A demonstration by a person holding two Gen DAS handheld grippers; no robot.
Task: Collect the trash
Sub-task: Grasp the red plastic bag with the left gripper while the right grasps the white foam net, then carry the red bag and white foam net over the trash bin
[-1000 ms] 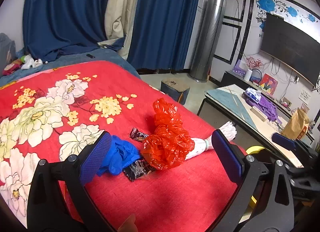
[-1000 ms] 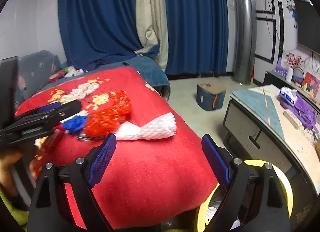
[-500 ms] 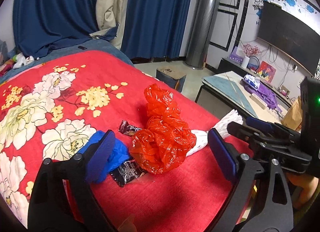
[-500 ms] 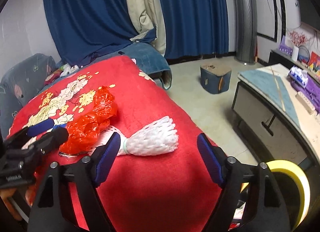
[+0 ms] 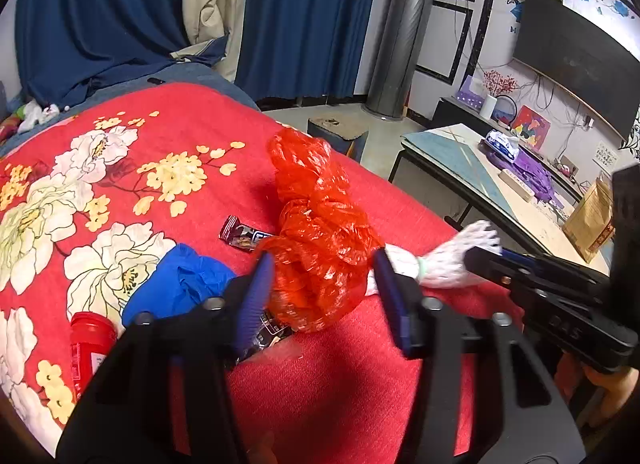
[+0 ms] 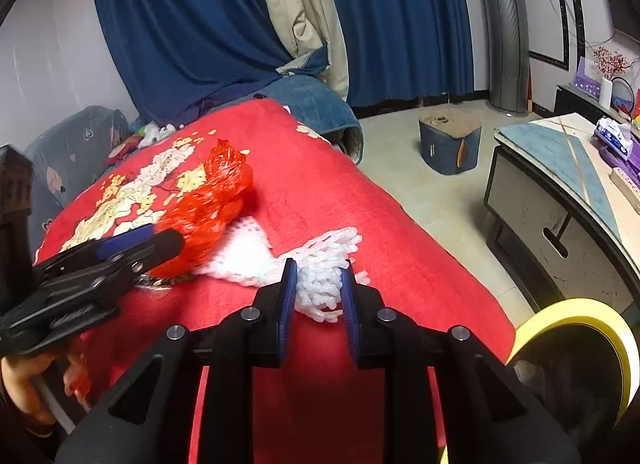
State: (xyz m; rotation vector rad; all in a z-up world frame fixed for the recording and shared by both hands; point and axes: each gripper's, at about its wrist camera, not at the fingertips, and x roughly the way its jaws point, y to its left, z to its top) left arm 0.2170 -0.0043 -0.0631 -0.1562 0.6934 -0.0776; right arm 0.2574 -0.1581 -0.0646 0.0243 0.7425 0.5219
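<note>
Red floral bedspread (image 5: 168, 135) ends just right of the trash, bare floor beyond. One red plastic bag (image 5: 320, 240) sits pinched in the just-closing left gripper (image 5: 324, 292); the right gripper (image 6: 318, 296) has closed onto one white foam net (image 6: 320, 260). Two dark wrappers (image 5: 244, 234) and one blue glove (image 5: 180, 284) lie alongside.

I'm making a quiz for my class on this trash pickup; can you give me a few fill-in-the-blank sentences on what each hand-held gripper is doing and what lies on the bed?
1. The left hand-held gripper has just been closing around the crumpled ____ plastic bag.
2. The right hand-held gripper has just closed on the frayed end of the ____ foam net.
3. Both pieces of trash lie on a red bedspread printed with ____.
4. Beside the bed, at the right wrist view's lower right, stands a bin with a ____ rim.

Missing words: red; white; flowers; yellow
</note>
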